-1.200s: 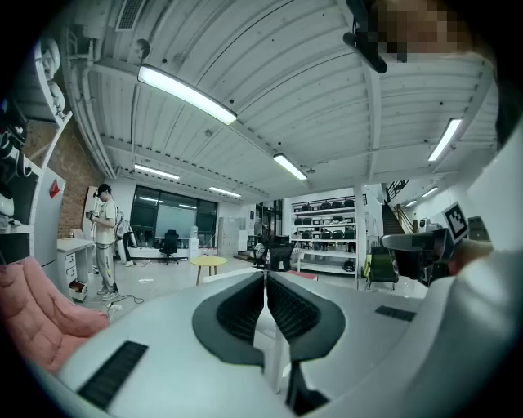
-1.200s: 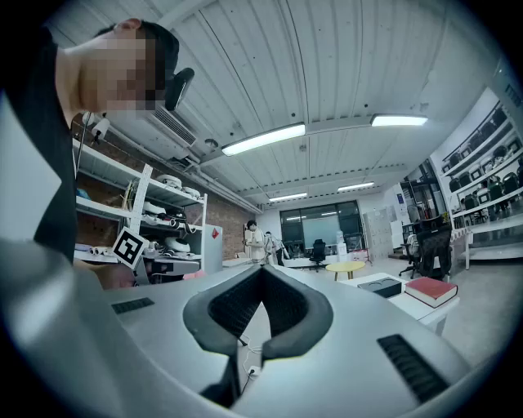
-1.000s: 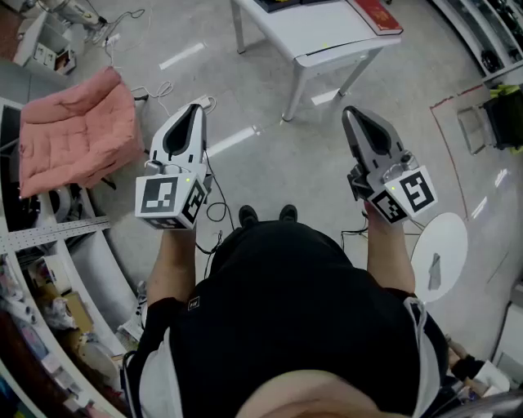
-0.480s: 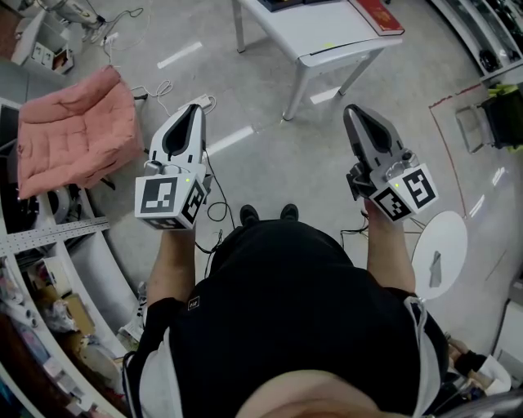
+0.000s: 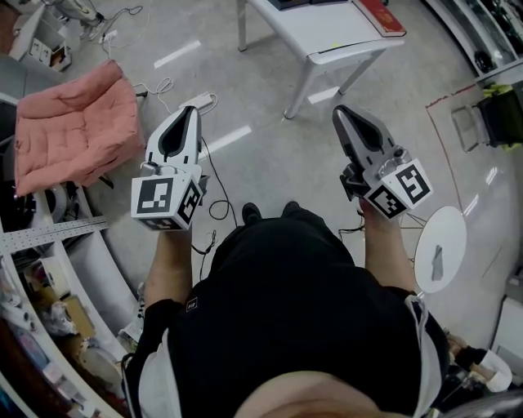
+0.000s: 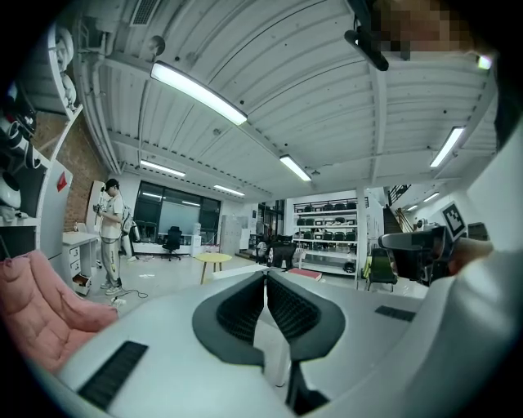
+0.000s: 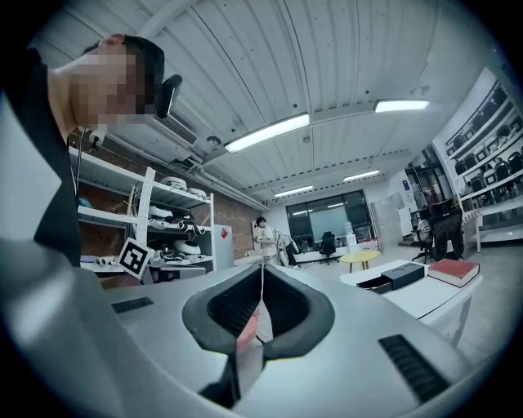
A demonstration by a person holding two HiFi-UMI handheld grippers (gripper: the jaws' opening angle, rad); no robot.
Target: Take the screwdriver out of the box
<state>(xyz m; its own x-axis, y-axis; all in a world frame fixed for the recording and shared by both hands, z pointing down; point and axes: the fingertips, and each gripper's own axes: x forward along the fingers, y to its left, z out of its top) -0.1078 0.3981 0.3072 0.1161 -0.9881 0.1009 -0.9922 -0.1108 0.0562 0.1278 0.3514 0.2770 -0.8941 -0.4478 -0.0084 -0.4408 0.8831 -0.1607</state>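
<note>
**Both claws shut and empty, box on the desk ahead**

The left claw (image 5: 193, 109) and the right claw (image 5: 337, 111) are held out side by side in front of a person in a black top, roughly level above the grey floor (image 5: 270, 155). In the left gripper view the two dark pads are seen pressed together at their tips, with nothing caught between them. In the right gripper view the jaws are likewise closed tip to tip, and nothing is gripped there either; only a strip of pink background is seen through the slit lower down.

A white desk (image 5: 327, 31) is seen beyond the claws at the top of the head view, nearer to the right claw than to the left. A red book (image 5: 378, 15) is laid near its right end. In the right gripper view a black box (image 7: 402, 276) is shown on the same desk, just left of the book, with one part pulled or lifted open. The screwdriver cannot be made out in any view. Both claws are kept well apart from the box and the desk.

A pink cushion (image 5: 72, 131) is spread on the floor to the left of the left claw, and loose cables (image 5: 214, 208) are trailed across the floor near the person's feet. Another person (image 6: 110, 233) is seen standing far off in the room.
</note>
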